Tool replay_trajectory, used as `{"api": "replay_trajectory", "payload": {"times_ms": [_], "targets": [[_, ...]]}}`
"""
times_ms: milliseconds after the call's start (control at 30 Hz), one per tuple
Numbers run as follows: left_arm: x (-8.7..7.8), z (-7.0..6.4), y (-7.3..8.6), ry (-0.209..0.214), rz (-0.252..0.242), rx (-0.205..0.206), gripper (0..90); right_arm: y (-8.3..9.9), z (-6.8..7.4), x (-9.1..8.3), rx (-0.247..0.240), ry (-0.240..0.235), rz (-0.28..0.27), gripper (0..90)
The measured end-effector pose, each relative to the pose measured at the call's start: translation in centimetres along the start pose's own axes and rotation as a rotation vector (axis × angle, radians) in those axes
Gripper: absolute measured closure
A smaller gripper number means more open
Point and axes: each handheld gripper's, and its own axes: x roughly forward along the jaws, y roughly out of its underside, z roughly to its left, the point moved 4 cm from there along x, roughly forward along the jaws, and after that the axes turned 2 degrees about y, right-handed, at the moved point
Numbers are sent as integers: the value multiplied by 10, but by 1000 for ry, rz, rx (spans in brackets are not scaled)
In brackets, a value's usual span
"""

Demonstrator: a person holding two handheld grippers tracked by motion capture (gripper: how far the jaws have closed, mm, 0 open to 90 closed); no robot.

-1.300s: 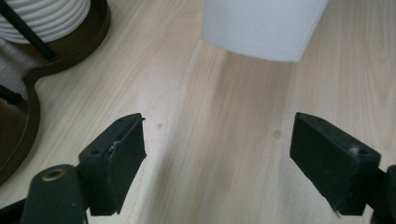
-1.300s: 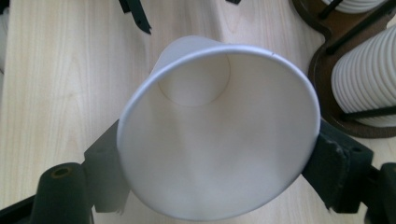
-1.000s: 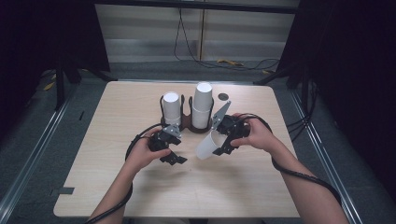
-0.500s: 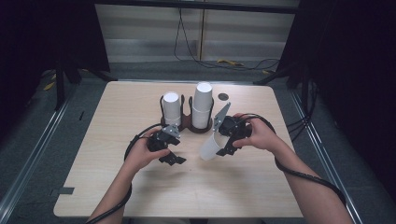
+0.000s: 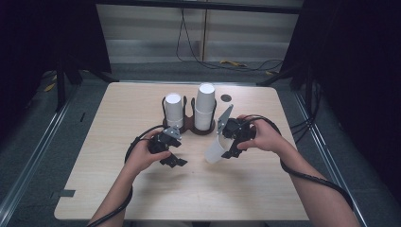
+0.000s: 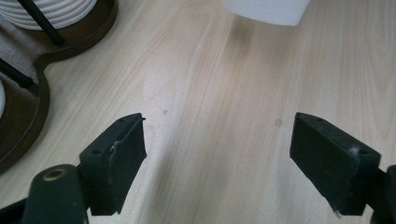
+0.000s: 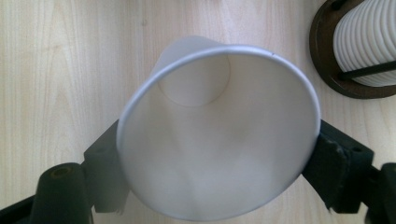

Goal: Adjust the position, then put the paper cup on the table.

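My right gripper (image 5: 226, 147): jaws clamped on both sides of a white paper cup (image 5: 215, 150), held tilted just above the wooden table (image 5: 265, 189) | my left gripper (image 5: 171, 153): jaws spread wide, nothing between them, low over the table | cup holder (image 5: 195, 126): behind both grippers, carrying two stacks of white cups (image 5: 205, 107).

In the left gripper view the white cup (image 6: 267, 10) is cut off by the top edge, leaving its lower part. The dark cup holder (image 6: 28, 93) runs off the left edge. In the right gripper view the cup hides the inner faces of the right gripper (image 7: 219, 158).
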Motion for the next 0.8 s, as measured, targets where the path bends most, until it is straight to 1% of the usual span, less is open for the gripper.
{"api": "replay_trajectory", "payload": {"times_ms": [67,167,233,267,333,400,467,533,567,633,700,733,767,800], "targets": [[0,0,0,-2,1,4,180,0,0,0,-9,3,12,195],[0,0,-1,0,-3,6,181,0,1,0,-8,5,27,195],[-1,0,0,-4,2,9,181,0,1,1,-20,1,32,195],[0,0,-1,-7,-10,-2,181,0,1,1,-18,3,36,195],[-1,-1,-1,-3,-14,-6,180,-1,2,0,-16,3,45,195],[-2,-1,-1,-6,-13,-4,180,0,2,0,-18,5,54,194],[-2,0,0,-1,-8,1,180,0,1,1,-34,6,70,194],[-2,0,0,-3,-11,-6,181,0,2,1,-29,1,80,194],[-2,0,0,-3,-10,-7,180,0,2,2,-35,2,86,194],[-3,1,1,-4,-9,-7,180,-1,1,2,-38,-3,80,194],[-3,1,1,-4,-12,-5,180,-1,1,2,-44,-1,91,194],[-3,1,1,-6,-13,-5,181,0,1,2,-45,0,103,194],[-3,1,1,-5,-8,-5,180,0,1,3,-57,1,114,194],[-3,1,1,-4,-10,-6,181,0,1,3,-57,7,135,194]]}}
